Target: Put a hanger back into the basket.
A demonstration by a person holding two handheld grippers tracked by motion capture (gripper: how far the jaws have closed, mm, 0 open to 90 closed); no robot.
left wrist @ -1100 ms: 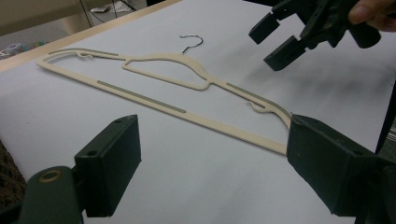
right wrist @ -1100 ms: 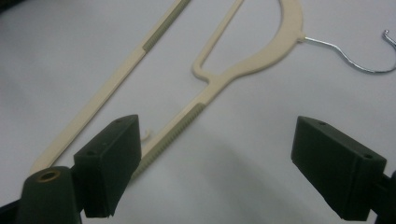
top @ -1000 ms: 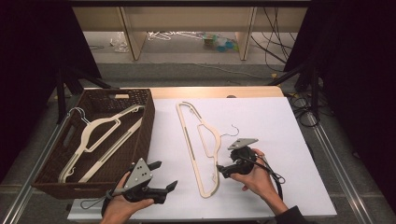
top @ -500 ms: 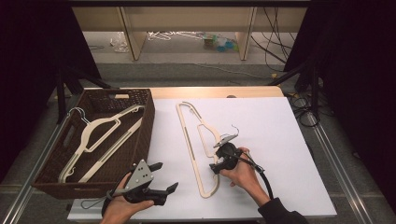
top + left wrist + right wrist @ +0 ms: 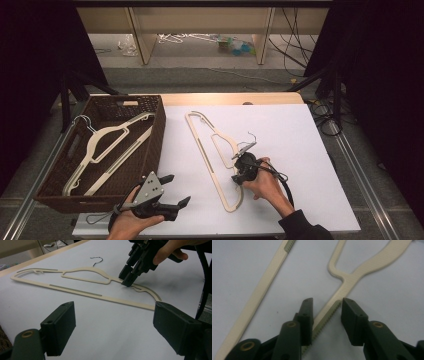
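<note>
Cream hanger (image 5: 212,150) lying flat on the white bench (image 5: 300,135), centre of the high view, right of the wicker basket (image 5: 155,140). Right tool (image 5: 242,172), lower centre, straddles the hanger's arm; its jaws have just been closing, one pad touching the arm, the other with a gap. Left tool (image 5: 172,192), lower left, gapes wide, holding nothing.

right gripper (image 5: 242,169) has come down over the hanger (image 5: 212,150), its jaws closing around one arm.
</note>
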